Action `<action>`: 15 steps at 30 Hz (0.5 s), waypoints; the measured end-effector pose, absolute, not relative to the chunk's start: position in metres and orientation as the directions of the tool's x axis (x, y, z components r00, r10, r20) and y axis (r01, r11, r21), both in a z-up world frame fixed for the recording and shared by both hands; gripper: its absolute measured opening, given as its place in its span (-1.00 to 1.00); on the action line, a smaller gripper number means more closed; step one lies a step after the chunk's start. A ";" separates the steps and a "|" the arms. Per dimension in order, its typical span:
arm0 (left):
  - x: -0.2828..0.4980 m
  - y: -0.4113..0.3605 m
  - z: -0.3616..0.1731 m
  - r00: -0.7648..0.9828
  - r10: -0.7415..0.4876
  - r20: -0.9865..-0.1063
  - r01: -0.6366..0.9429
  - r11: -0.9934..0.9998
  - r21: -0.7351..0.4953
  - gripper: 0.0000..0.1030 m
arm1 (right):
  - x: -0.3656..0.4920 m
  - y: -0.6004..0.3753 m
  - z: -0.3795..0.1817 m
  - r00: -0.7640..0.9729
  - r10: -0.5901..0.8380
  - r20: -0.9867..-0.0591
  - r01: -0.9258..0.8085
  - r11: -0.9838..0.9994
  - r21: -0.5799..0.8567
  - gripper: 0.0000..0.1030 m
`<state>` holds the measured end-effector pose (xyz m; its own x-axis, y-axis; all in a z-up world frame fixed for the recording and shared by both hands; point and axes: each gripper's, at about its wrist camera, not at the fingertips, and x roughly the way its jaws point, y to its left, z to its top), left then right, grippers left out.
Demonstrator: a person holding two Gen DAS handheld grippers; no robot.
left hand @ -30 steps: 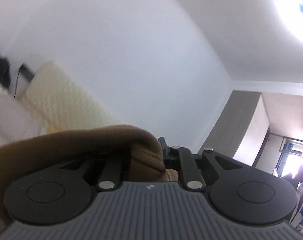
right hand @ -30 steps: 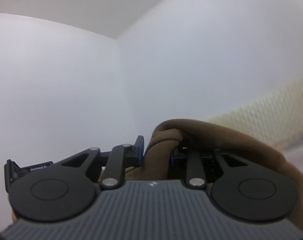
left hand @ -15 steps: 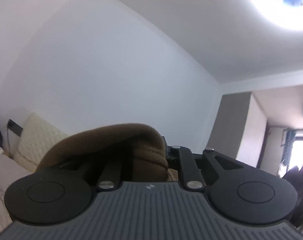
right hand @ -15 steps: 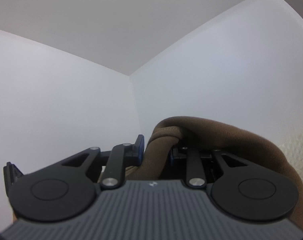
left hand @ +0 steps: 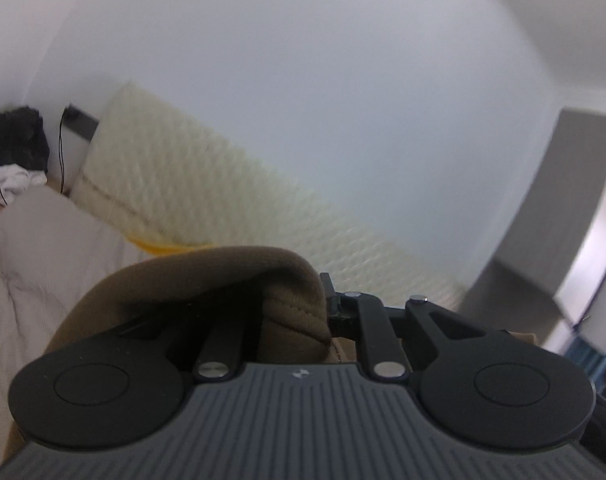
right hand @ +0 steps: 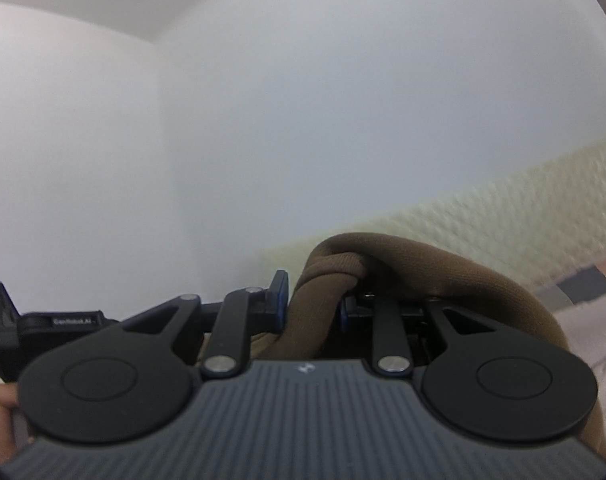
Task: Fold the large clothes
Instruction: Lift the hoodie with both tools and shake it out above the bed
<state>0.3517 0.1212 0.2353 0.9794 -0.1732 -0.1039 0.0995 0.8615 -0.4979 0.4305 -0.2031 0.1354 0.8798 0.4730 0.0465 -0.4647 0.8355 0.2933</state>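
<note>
While both grippers (left hand: 299, 304) (right hand: 313, 300) pinch the brown garment (left hand: 223, 272), only the left view shows bedding (left hand: 43, 248).

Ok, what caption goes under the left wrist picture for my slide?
Left gripper clamps a thick brown fabric garment before a cream quilted headboard.

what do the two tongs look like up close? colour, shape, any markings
Left tongs: black linkage arms with silver pivot pins, two round black discs, a grey ribbed body bearing a small white logo. Right tongs: same build, with blue pads on the fingers. At the right view's left edge, a black block carries small white lettering, too blurred to read. No cables or sleeves show.
</note>
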 end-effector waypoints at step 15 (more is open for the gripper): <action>0.726 0.138 -0.093 0.865 -0.147 -0.479 -0.086 0.898 -0.431 -0.63 | 0.763 -0.189 -0.154 0.856 0.383 -0.347 -0.231 0.885 0.405 -0.50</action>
<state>0.7261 0.1380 -0.0931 0.8653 -0.1468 -0.4793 -0.0863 0.8982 -0.4309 0.7628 -0.1889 -0.1543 0.8562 0.3829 -0.3469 -0.2314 0.8845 0.4050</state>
